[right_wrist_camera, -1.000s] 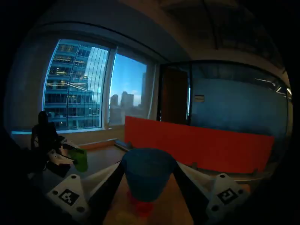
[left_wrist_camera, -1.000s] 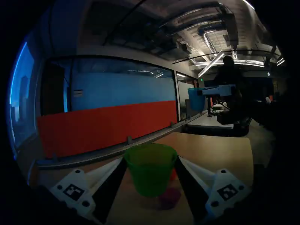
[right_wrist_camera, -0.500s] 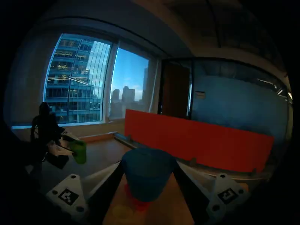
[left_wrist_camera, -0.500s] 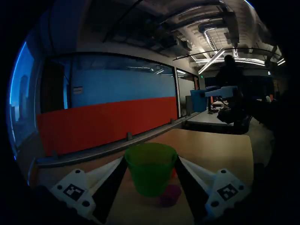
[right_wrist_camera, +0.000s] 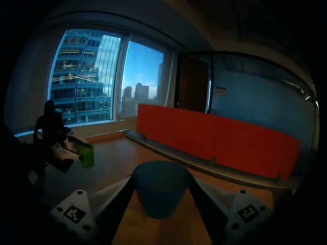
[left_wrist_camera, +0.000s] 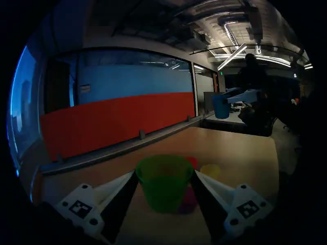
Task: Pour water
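Left claw (left_wrist_camera: 164, 174) is closed on a green cup (left_wrist_camera: 164, 192). Its 2 white fingers (left_wrist_camera: 108, 187) are pressed against opposite sides of the cup, just under the rim. The cup is held upright, above a wooden worktop (left_wrist_camera: 241, 149). Whether any water is in it cannot be told in the dim light.

3 small coloured things are seen on the worktop around the green cup: a red thing (left_wrist_camera: 191, 162) just behind it, a yellow thing (left_wrist_camera: 211, 170) to the side of that, and a magenta thing (left_wrist_camera: 189, 199) low beside the cup's base. What they are cannot be made out.

The right claw (right_wrist_camera: 161, 178) is likewise closed on a blue cup (right_wrist_camera: 160, 194), gripped from both sides below the rim and carried upright over the worktop. Its contents cannot be judged.

In the right gripper view the green cup is also seen far off, held out by a person in silhouette (right_wrist_camera: 50, 124) before a tall window (right_wrist_camera: 86, 77). The 2 cups are kept well apart.

A long orange-red panel (left_wrist_camera: 114, 122) is set along the worktop's far edge, under a glass wall.
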{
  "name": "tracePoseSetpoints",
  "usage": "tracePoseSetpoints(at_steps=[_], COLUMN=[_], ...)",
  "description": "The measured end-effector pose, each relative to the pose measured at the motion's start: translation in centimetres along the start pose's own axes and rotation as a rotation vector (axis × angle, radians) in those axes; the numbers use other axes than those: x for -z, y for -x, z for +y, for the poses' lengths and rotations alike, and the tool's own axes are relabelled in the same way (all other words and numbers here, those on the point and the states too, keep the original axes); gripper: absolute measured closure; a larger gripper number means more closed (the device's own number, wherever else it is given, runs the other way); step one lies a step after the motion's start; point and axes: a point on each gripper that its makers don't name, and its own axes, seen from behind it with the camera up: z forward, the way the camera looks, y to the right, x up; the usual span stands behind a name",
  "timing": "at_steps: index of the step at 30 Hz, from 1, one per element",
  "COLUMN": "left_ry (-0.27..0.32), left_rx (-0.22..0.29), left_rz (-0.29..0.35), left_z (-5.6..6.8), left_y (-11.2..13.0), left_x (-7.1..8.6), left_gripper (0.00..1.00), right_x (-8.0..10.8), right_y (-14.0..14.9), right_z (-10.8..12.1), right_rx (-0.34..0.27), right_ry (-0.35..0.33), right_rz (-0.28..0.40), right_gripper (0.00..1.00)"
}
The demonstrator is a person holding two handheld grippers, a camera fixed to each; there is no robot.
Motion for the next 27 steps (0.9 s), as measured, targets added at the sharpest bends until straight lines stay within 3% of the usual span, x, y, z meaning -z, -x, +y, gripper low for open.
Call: tracePoseSetpoints(at_steps=[27], left_ry=[0.035], left_rx=[0.027], left_rz=[-0.187], left_z=[0.3], left_y=[7.7], left_x=[-1.8], left_gripper=[0.13], right_x=[-1.6], right_y=[9.3], right_z=[-0.5], right_rx=[-0.046], right_ry=[-0.042], right_rz=[-0.162], right_gripper=[0.06])
